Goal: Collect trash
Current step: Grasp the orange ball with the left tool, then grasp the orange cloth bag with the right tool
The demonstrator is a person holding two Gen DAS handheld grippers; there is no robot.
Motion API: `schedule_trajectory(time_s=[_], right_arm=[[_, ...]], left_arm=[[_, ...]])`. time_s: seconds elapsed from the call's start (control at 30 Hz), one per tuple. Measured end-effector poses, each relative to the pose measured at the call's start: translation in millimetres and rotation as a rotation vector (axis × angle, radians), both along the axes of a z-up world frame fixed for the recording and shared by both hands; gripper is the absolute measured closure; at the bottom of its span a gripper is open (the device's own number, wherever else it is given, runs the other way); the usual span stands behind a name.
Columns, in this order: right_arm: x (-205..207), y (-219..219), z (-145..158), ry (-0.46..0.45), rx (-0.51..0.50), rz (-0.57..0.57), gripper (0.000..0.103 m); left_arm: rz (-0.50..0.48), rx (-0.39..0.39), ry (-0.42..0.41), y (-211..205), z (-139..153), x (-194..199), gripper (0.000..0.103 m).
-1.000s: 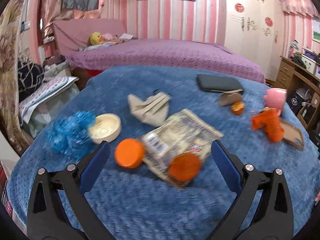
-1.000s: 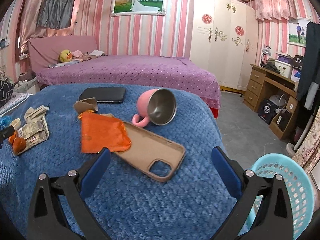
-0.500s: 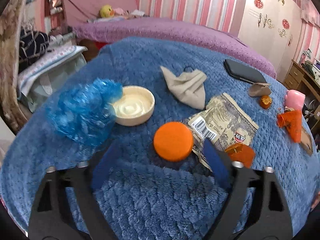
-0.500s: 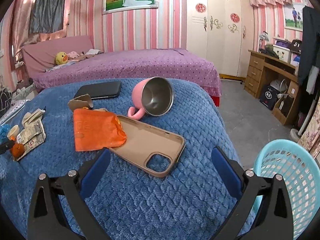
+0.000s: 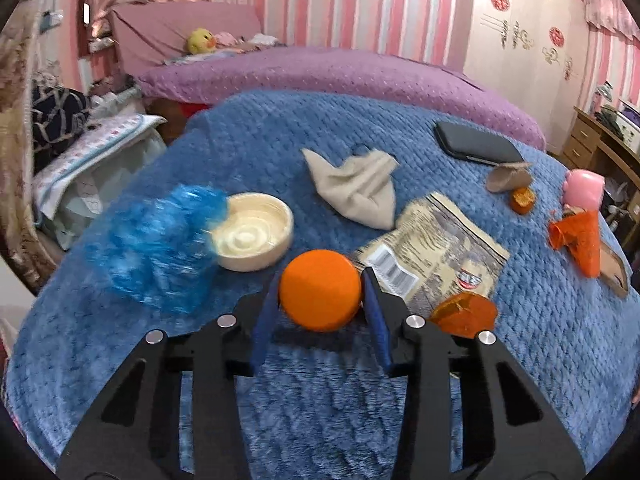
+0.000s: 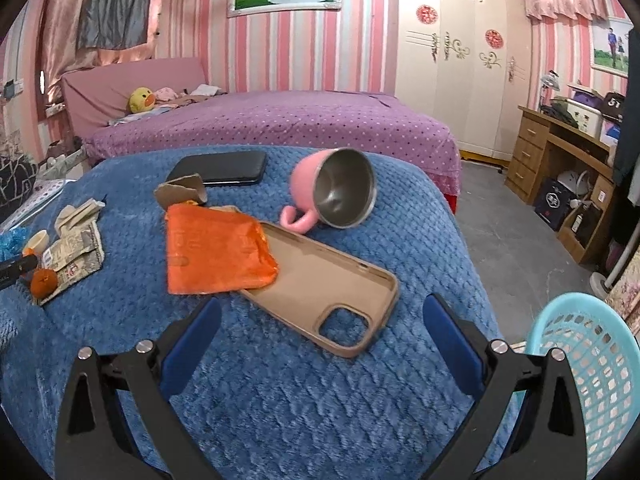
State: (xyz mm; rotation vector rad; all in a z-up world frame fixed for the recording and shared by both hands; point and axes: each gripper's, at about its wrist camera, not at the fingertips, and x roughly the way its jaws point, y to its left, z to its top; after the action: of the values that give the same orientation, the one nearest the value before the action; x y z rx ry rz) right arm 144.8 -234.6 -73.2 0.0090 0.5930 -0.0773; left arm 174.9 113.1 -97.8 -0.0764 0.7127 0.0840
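With the left gripper (image 5: pixel 320 300) down on the blue blanket (image 5: pixel 520 340), we've got its jaws, which have just been closing, pinched on the orange disc (image 5: pixel 319 290). Blue pads sit against both of its edges, so we read that as a grip, not a hover. Disc is at the near edge of the clutter, just in front of the cream lid (image 5: pixel 250 238) and beside the snack wrapper (image 5: pixel 434 256), which is probably why we came in low and angled down: clean side access, nothing else caught between the pads.

Disc itself: flat, round, plain matte orange, no label visible. Looks rigid, likely a cap or lid. Whether it has lifted off the blanket, we can't tell.

Right gripper (image 6: pixel 320 336) hangs with jaws wide apart and empty over the near blanket, just short of the tan phone case (image 6: pixel 320 292) and orange wrapper (image 6: pixel 216 252). Mesh basket (image 6: pixel 592 360) sits off the bed edge at its right, our likely drop point. Still lying out as likely trash: blue crumpled film (image 5: pixel 160 252), peel piece (image 5: pixel 464 314).
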Motion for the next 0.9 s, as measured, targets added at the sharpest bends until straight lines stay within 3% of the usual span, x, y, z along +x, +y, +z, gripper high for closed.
schedule_trajectory(time_s=[0.23,0.5,0.57,0.63,0.73,0.9], right_arm=[[24.9,24.4,10.3,0.009,-0.006,0.103,0.005],[64.8,61.1,-14.6,0.127,-0.009,0.189,0.007],[70.3,63.9,-16.9,0.147,-0.011,0.200,0.022],[73.8,63.7,-19.8,0.172,0.003,0.215,0.050],[70.8,58.6,-19.3,0.164,0.037,0.226,0.072],[57.2,40.1,-12.5,0.123,0.055,0.225,0.093]], left_arm=[[0.055,0.095,-0.084,-3.7,17.3,-10.4,0.063],[0.032,0.097,-0.115,-19.3,30.4,-11.2,0.063],[0.024,0.097,-0.119,-22.7,31.5,-11.5,0.063],[0.017,0.095,-0.120,-25.5,32.9,-12.3,0.063],[0.014,0.101,-0.129,-28.8,36.3,-15.3,0.063],[0.010,0.094,-0.153,-34.8,44.8,-20.2,0.063]])
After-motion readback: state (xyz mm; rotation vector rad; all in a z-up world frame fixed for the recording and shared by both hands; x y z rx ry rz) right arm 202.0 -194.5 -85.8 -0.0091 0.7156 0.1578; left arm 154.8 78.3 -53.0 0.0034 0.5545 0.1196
